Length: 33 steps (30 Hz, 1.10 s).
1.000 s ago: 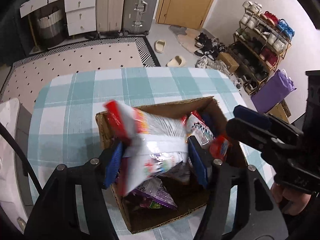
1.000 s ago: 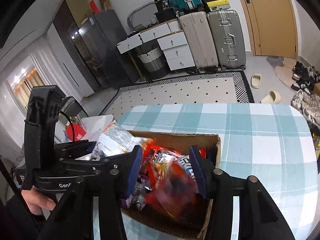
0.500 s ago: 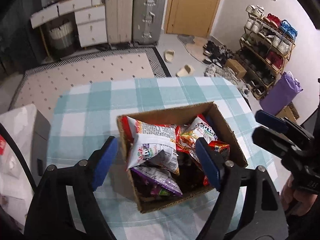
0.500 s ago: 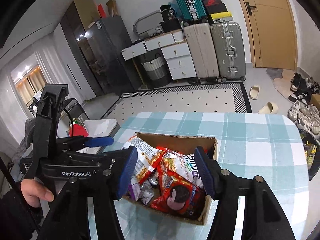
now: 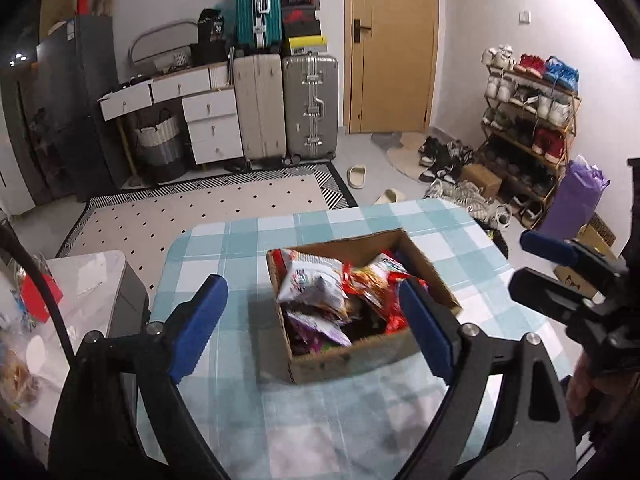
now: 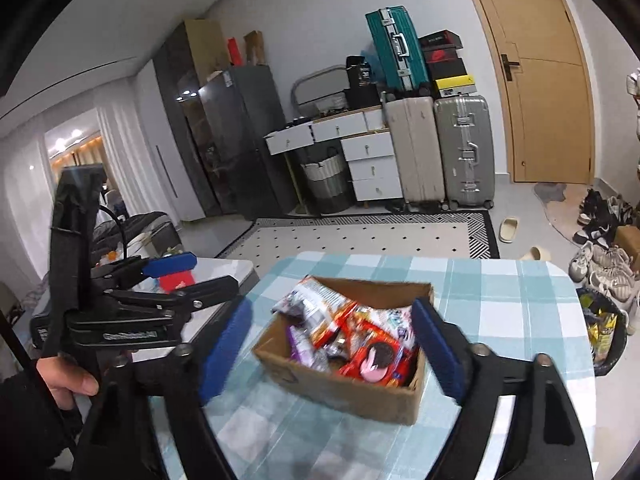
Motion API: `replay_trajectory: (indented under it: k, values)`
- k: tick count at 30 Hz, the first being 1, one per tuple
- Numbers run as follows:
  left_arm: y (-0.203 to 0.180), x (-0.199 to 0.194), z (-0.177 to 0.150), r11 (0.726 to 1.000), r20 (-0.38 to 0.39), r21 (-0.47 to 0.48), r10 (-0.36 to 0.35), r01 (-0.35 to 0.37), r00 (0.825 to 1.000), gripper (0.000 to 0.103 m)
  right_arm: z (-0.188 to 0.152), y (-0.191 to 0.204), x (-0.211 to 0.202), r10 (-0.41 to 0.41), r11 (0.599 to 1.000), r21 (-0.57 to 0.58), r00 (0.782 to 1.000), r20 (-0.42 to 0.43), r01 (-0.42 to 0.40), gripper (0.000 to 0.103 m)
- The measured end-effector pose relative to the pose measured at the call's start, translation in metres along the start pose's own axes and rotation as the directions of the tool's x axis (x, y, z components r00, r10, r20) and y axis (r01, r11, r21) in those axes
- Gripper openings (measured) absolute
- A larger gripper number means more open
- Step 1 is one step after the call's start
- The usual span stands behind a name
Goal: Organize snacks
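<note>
- Your left gripper (image 5: 312, 320) stood wide apart, its blue pads (image 5: 198, 322) clear of everything; the jaws had just been opening, and nothing sat between them but the view of the box beyond.
- Your right gripper (image 6: 332, 344) was likewise spread wide with nothing held; its jaws had also just been opening, and its blue pads (image 6: 438, 350) touched no packet.
- The cardboard box (image 5: 352, 354) rested on the checked tablecloth (image 5: 240, 248), near the middle of the table, with both grippers held back from it on the near side.
- The snack packets (image 5: 320, 292) lay heaped inside the box: a white and red bag towards the left, red and orange ones to the right, a purple one lower down.
- From the right wrist view, a red packet showing a dark round biscuit (image 6: 374, 358) lay at the near corner of the box, on top of the pile.
- Your left hand (image 6: 66, 380) gripped its tool's handle at the left edge of that view; your right hand (image 5: 592, 392) showed at the right edge of the other.
- A small side table (image 5: 92, 292) with a red item on it stood just left of the checked table.
</note>
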<state>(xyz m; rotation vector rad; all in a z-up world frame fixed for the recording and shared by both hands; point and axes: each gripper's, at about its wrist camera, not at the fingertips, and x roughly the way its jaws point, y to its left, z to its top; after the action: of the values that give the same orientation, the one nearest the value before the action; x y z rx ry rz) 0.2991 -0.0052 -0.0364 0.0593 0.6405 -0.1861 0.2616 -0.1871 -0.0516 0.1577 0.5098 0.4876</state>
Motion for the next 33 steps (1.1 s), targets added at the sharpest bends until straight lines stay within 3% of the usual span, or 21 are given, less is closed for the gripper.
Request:
replay_trajectory:
  k: [3,6,9,14,21,27,33]
  values:
    - [-0.005,-0.025,-0.015,1.000,0.032,0.001,0.007,-0.007,0.999,0.088,-0.014,0.001,-0.014,-0.001,1.000,0.014,1.000,0.024,0.001,0.088]
    - [-0.007,-0.044,-0.036,0.999,0.047,-0.040,-0.032,0.034,0.998,0.103,-0.028,-0.001,-0.029,-0.003,0.999,0.045,0.998,0.058,0.000,0.095]
    - [-0.008,-0.062,-0.059,0.996,0.095,-0.068,-0.049,0.056,0.994,0.103,-0.038,0.000,-0.042,0.026,0.998,0.055,0.996,0.089,-0.031,0.100]
    - [-0.010,-0.070,-0.092,0.997,0.133,-0.074,-0.007,0.017,0.991,0.103,-0.058,0.005,-0.058,0.026,1.000,0.012,0.991,0.134,-0.028,0.102]
    - [-0.002,-0.038,-0.131,0.997,0.140,-0.065,0.048,-0.039,0.989,0.103,-0.098,0.002,-0.065,-0.039,0.998,-0.033,0.979,0.199,0.046,0.102]
    - [0.005,-0.011,-0.165,0.992,0.142,-0.094,0.095,-0.082,0.985,0.103,-0.143,-0.015,-0.048,-0.119,0.992,-0.019,0.982,0.149,0.123,0.102]
    - [0.012,0.010,-0.188,0.989,0.175,-0.114,0.118,-0.099,0.977,0.103,-0.172,-0.021,-0.045,-0.163,0.985,-0.021,0.973,0.161,0.168,0.102]
